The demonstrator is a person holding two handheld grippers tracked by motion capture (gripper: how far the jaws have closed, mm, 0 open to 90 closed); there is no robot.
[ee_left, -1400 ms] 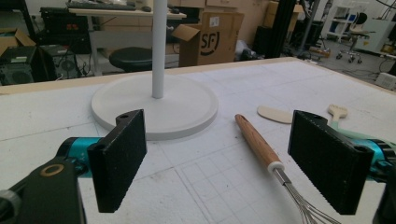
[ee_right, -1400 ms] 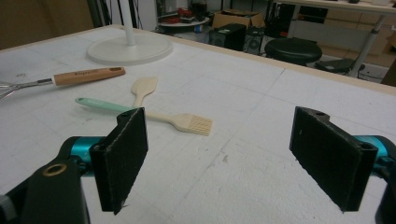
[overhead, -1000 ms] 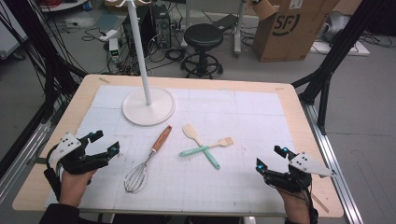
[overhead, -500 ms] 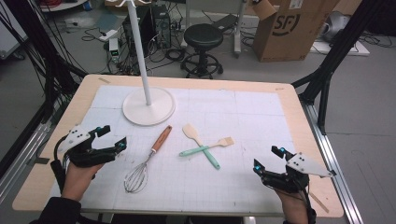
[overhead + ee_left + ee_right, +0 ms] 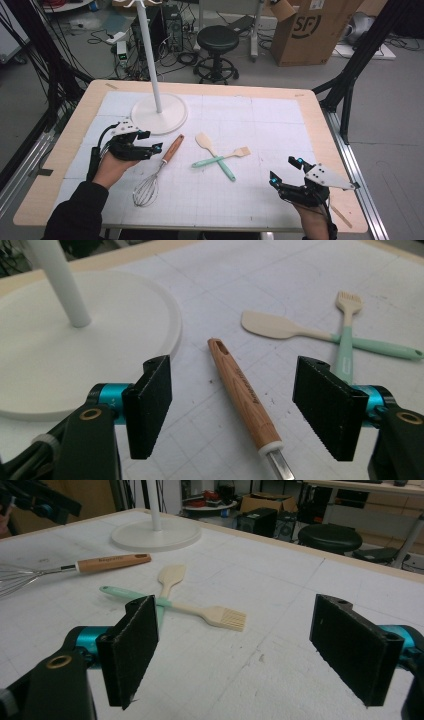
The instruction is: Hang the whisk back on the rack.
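A whisk point(image 5: 160, 167) with a wooden handle point(image 5: 240, 385) and a wire head lies left of the table's middle. My left gripper point(image 5: 151, 141) sits just left of the handle's upper end. In the left gripper view, the handle lies between its pads point(image 5: 150, 405), which stand apart from the wood. The jaws have just been closing and are still open. A cream spatula point(image 5: 215, 155) with a mint handle and a cream brush point(image 5: 227, 156) lie crossed at the centre. My right gripper point(image 5: 283, 169) rests open near the front right with nothing between its jaws.
A white stand with a round base point(image 5: 159, 114) and a thin pole rises at the back left, close behind the left gripper. The white gridded mat point(image 5: 250, 120) covers most of the wooden table. A stool and boxes stand on the floor beyond.
My left gripper has moved right and away from the front edge, up to the whisk handle, and its jaws have narrowed a little. The right gripper has stayed put.
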